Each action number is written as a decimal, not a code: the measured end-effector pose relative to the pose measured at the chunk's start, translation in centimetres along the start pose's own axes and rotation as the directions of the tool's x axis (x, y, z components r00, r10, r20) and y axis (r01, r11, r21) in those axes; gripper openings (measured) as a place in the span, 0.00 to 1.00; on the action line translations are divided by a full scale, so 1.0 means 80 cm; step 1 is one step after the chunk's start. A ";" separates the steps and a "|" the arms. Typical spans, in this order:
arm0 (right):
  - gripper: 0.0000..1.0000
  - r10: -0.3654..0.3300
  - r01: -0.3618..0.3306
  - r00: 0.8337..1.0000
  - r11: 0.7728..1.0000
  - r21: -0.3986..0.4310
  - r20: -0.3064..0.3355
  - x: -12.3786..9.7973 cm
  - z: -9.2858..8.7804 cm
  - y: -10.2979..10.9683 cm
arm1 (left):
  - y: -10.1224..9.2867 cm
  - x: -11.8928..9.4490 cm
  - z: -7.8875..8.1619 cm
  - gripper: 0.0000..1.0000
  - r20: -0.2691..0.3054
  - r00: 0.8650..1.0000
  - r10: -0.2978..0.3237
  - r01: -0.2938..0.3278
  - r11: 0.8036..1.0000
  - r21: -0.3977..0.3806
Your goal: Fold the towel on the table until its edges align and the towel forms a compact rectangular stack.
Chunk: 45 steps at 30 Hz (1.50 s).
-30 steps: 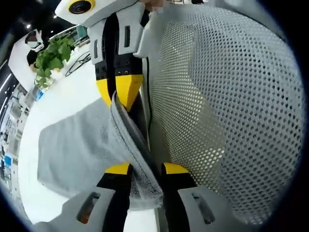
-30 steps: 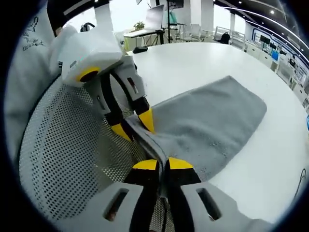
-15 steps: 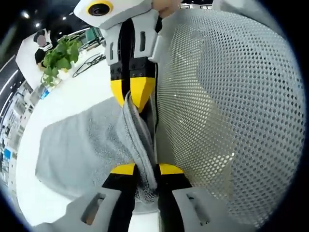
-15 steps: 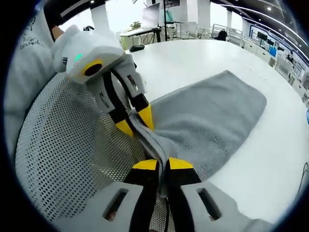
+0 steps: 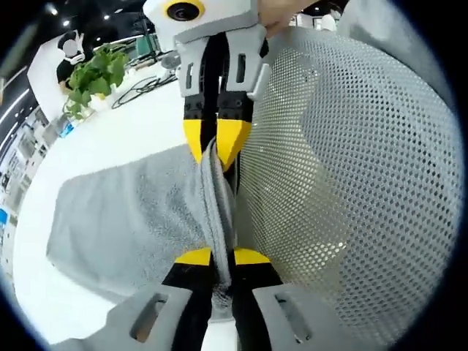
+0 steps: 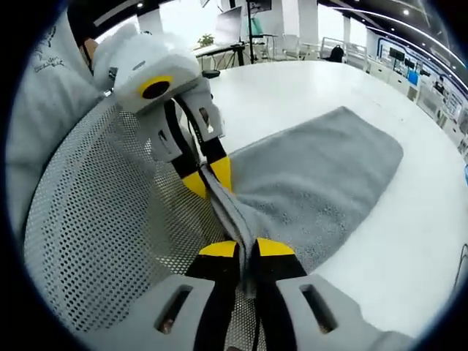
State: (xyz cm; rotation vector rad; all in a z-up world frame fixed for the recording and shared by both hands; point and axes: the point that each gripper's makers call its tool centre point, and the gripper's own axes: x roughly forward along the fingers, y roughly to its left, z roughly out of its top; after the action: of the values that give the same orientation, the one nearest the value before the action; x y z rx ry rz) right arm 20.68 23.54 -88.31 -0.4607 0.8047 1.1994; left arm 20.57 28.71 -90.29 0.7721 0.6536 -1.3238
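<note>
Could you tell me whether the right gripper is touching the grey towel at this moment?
Touching. In the right gripper view, the right gripper is shut on the grey towel, whose edge is pinched between its yellow tips; the left gripper clamps the same edge.

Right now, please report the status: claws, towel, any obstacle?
Left claw shut on towel edge. Right claw shut on same edge. Towel rest lies on white table. Mesh chair back close beside the claws.

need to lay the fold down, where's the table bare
Bare white table lies beyond the towel's far end and along its side. Crowded at the near edge: left gripper, right gripper and mesh chair back.
</note>
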 end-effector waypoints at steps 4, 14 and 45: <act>0.10 0.004 -0.004 0.999 1.000 0.002 0.034 -0.012 0.010 0.001 | 0.007 -0.015 0.009 0.07 0.033 0.999 -0.033 0.038 0.986 -0.160; 0.26 -0.086 0.082 0.996 0.991 -0.109 -0.030 -0.026 0.007 -0.004 | 0.041 -0.038 0.027 0.07 0.093 0.995 -0.031 0.056 0.958 -0.281; 0.06 -0.168 0.185 0.965 0.981 -0.064 0.202 -0.081 0.071 -0.030 | 0.063 -0.103 0.057 0.07 0.156 0.988 0.016 0.030 0.958 -0.287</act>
State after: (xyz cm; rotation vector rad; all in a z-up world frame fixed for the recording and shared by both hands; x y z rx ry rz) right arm 23.72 22.61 -79.95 -0.4638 0.5350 1.0948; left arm 24.35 30.28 -80.41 0.4240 0.7041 -1.2467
